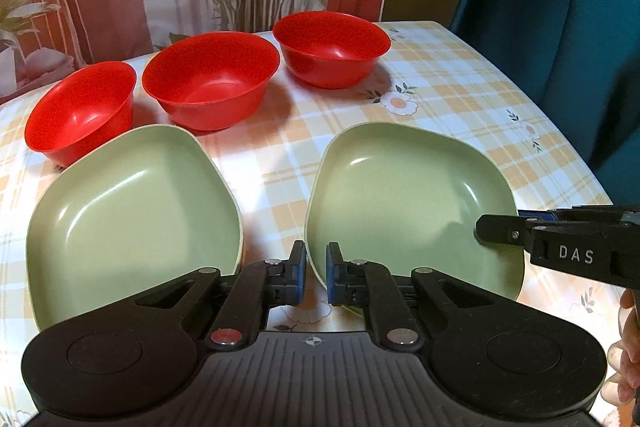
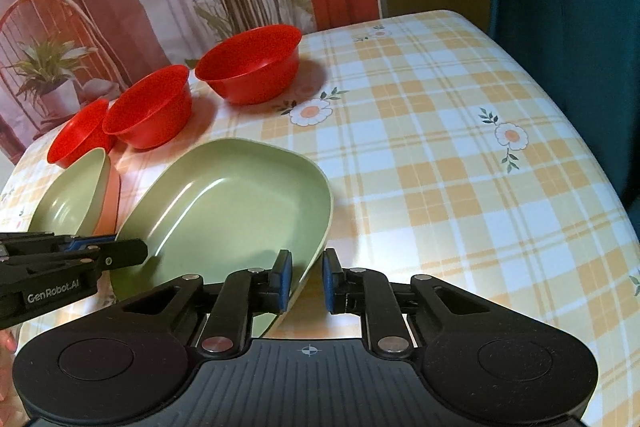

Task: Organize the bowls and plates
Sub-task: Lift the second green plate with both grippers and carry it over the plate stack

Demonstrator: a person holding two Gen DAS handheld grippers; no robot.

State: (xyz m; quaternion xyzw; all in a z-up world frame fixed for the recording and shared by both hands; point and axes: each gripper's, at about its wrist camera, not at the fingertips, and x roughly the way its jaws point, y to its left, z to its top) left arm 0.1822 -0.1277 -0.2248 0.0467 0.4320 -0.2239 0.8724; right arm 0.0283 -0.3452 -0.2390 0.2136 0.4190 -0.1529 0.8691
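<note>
At the bottom of the left wrist view, the left gripper (image 1: 313, 277) has its blue pads a narrow gap apart, straddling the near-left rim of the right green plate (image 1: 404, 195); whether the pads actually pinch the rim I cannot tell. In the lower middle of the right wrist view, the right gripper (image 2: 306, 279) is likewise slightly open, its left pad over the inside of the same plate's near-right edge and its right pad outside it, with a visible gap, so it does not look clamped yet.

That plate appears tilted in the right wrist view, its near edge raised off the checked surface (image 1: 460, 83). Just left of it, close but apart, lies the second green plate (image 1: 132, 211). Beyond them, across the upper middle of the left wrist view, three red bowls stand in a row: a small one (image 1: 80, 111) at left, a middle one (image 1: 210, 79) and a right one (image 1: 332, 47).

The likely risk: two grips on a thin, glossy rim may slip if either closes unevenly, dropping the plate. Swinging it leftward to stack could also knock the neighbouring plate or the small bowl just behind it.
</note>
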